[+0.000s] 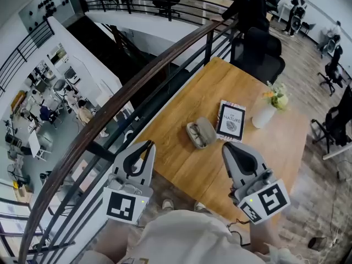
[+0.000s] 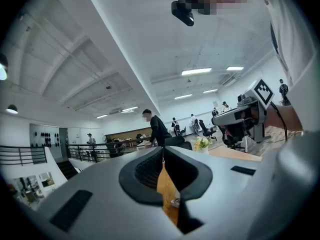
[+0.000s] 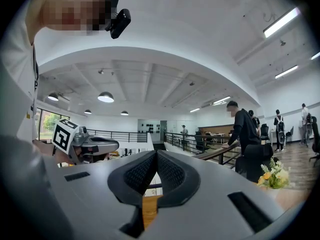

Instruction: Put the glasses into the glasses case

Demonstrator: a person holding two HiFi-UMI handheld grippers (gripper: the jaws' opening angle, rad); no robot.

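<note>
— Jaws?
— Pressed together on both. Left gripper [image 1: 148, 145]: pads meeting, nothing pinched, only a sliver of wood showing below them. Right gripper [image 1: 226, 147]: the same, closed and empty. Both held level, just short of the near edge of the worktop [image 1: 181, 166].

— And the glasses?
— Dark-framed glasses [image 1: 194, 135] mid-worktop, tight against the left side of the grey glasses case [image 1: 207, 131]. Too small to tell whether resting inside an open half or just beside a closed shell.

— So which stage?
— Fits two readings: frames lying in an open case with both tools held clear, or frames beside the case waiting to go in. No settling that from here.

— Handling advice either way?
— Only a judgement. Light case on smooth wood, likely to skate, so worth steadying with one tool during any touch by the other. Better to pinch the frames at the bridge or a temple, never across a lens; thin arms are prone to twist. Spread the jaws well ahead of any approach. Mind the book [image 1: 231, 120] just right of the case and the white vase [image 1: 263, 116] of flowers beyond it.

— Anything readable?
— Book cover: "NATURE" in capitals, a smaller word above it too fine to read, a round picture below. Black-and-white square patterns on the marker cubes [image 1: 268, 199], no letters. No brand visible on case or glasses.
</note>
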